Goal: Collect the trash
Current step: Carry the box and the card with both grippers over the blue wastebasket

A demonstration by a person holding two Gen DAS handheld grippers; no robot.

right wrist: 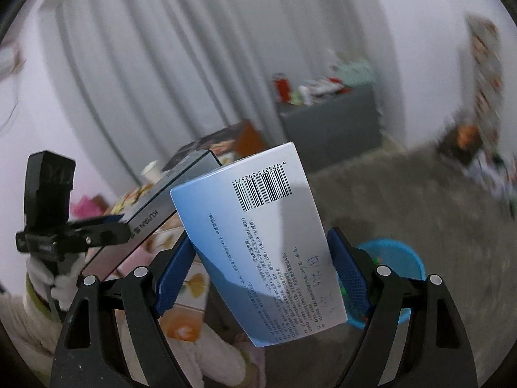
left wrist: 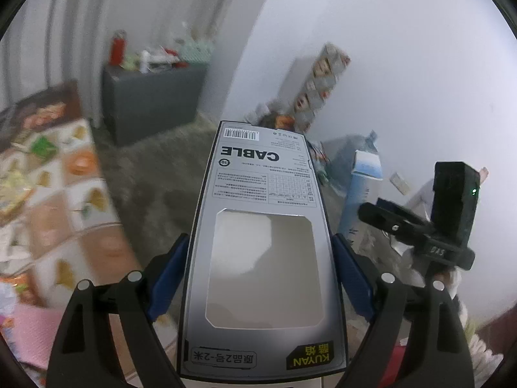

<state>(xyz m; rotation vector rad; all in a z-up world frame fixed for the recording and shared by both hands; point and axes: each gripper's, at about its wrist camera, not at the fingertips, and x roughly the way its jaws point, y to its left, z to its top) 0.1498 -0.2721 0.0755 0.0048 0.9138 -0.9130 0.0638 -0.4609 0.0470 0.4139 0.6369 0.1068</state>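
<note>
Cable box (left wrist: 263, 245): grey carton, flat and long, centre of the left wrist view, running from the bottom edge up to mid-frame. Print reads upside down; cut-out window in the lower half.

Blue box (right wrist: 263, 242): blue-white carton with barcode and small print, tilted, centre of the right wrist view.

Blue bin (right wrist: 397, 258): lower right, partly hidden behind that carton.

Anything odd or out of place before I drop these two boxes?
Only the blue-white box: it sits skewed in the right gripper. The cable box sits straight in the left gripper.
</note>
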